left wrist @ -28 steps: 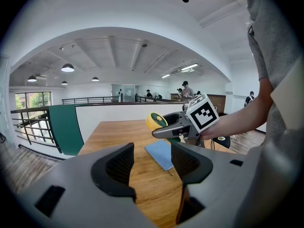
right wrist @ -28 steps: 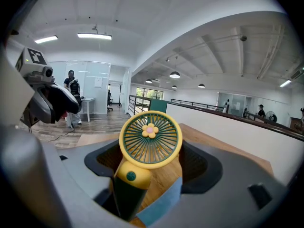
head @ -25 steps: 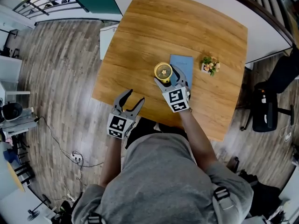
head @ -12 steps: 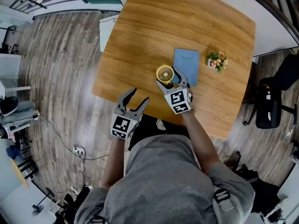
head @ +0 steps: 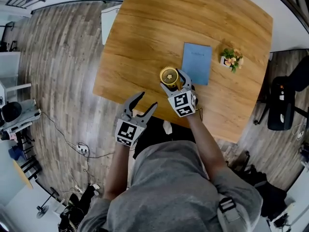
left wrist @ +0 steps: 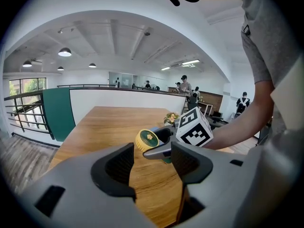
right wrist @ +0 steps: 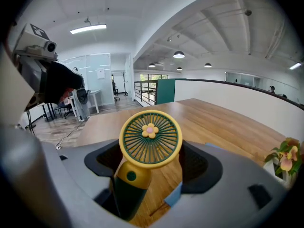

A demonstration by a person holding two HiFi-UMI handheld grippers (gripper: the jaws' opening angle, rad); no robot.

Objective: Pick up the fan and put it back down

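Right gripper point(head: 171, 79) clamps handle of yellow-green round plastic handheld fan point(right wrist: 150, 139) over light wooden table point(head: 145, 33); left gripper point(head: 148, 99) jaws wide, empty

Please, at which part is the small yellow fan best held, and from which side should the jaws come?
Hold the fan by its dark green handle, below the round head, as the right gripper does now. The handle is narrow and fits between the jaws; the head is wide. Come from the near edge of the table, one jaw on each side.
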